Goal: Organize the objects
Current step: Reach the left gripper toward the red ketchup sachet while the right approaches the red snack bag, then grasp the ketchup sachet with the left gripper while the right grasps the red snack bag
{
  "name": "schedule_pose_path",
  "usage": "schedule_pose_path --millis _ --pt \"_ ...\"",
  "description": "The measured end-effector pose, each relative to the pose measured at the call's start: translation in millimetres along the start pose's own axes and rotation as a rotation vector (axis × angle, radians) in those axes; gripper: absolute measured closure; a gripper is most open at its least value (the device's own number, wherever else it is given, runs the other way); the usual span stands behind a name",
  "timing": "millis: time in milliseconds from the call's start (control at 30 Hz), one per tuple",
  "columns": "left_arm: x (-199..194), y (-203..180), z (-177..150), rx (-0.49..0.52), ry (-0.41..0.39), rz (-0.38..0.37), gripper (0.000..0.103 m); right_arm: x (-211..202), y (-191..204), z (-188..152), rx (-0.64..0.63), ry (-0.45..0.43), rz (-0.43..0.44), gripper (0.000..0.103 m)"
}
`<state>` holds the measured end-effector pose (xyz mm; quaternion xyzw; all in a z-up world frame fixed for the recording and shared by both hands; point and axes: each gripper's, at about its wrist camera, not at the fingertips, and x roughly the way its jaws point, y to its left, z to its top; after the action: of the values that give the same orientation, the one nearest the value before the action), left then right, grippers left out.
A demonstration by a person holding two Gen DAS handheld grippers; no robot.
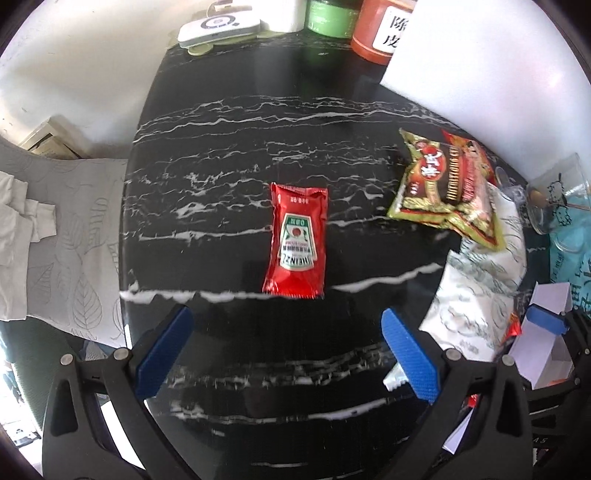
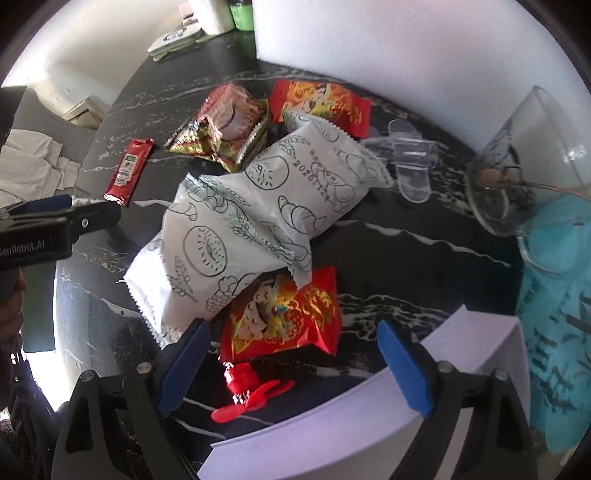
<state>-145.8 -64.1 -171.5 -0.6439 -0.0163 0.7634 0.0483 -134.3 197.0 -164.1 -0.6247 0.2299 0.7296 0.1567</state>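
A red ketchup sachet (image 1: 295,240) lies flat on the black marble table (image 1: 229,147), just ahead of my left gripper (image 1: 288,354), which is open with nothing between its blue pads. In the right wrist view the sachet (image 2: 129,171) sits at the left, beside the left gripper (image 2: 55,221). My right gripper (image 2: 295,369) points down, open, over a red snack packet (image 2: 284,317) and a small red fan toy (image 2: 251,391); its pads touch neither. Two white bread packets (image 2: 240,236) lie across the pile, partly covering the red packet.
A gold-red snack packet (image 2: 221,125) and another red packet (image 2: 321,103) lie farther back. A clear plastic clip (image 2: 410,162), a tipped glass (image 2: 524,166) and a blue packet (image 2: 554,314) are on the right. A white box (image 2: 369,406) lies under the right finger. Jars (image 1: 373,33) stand at the far edge.
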Motion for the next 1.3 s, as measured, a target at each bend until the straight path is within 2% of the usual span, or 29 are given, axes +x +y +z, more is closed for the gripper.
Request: schedule_pose_path --millis 333,500,600,633,667,700,767,800,867,1033,1300 --pt "22 1 8 0.003 0.01 0.007 0.0 15 1 7 -0.046 0.018 -0.024 0.017" --pt "23 -1 11 0.052 -0.031 0.034 0.003 18 4 7 -0.069 0.011 -0.052 0.019" --pt "19 0 12 0.062 -0.06 0.029 0.011 18 4 8 -0.067 0.001 -0.058 0.022" --pt "18 0 12 0.064 -0.069 0.027 0.017 17 3 8 -0.065 -0.005 -0.058 0.025" --pt "14 0 12 0.071 -0.093 0.023 0.03 16 3 8 -0.063 -0.008 -0.058 0.028" --pt "11 0 12 0.085 -0.113 0.019 0.037 15 2 9 -0.062 -0.008 -0.058 0.029" --pt "9 -1 12 0.11 -0.125 0.013 0.052 14 2 9 -0.066 -0.019 -0.057 0.038" --pt "8 -1 12 0.112 -0.131 0.011 0.057 13 2 10 -0.069 -0.023 -0.056 0.039" --pt "6 0 12 0.11 -0.134 0.009 0.075 12 2 10 -0.069 -0.027 -0.055 0.041" --pt "4 -3 18 0.099 -0.11 -0.012 0.081 9 -2 11 -0.076 -0.042 -0.043 0.047" --pt "-12 8 8 0.041 -0.028 -0.066 0.083 -9 -8 11 -0.04 -0.047 -0.034 0.05"
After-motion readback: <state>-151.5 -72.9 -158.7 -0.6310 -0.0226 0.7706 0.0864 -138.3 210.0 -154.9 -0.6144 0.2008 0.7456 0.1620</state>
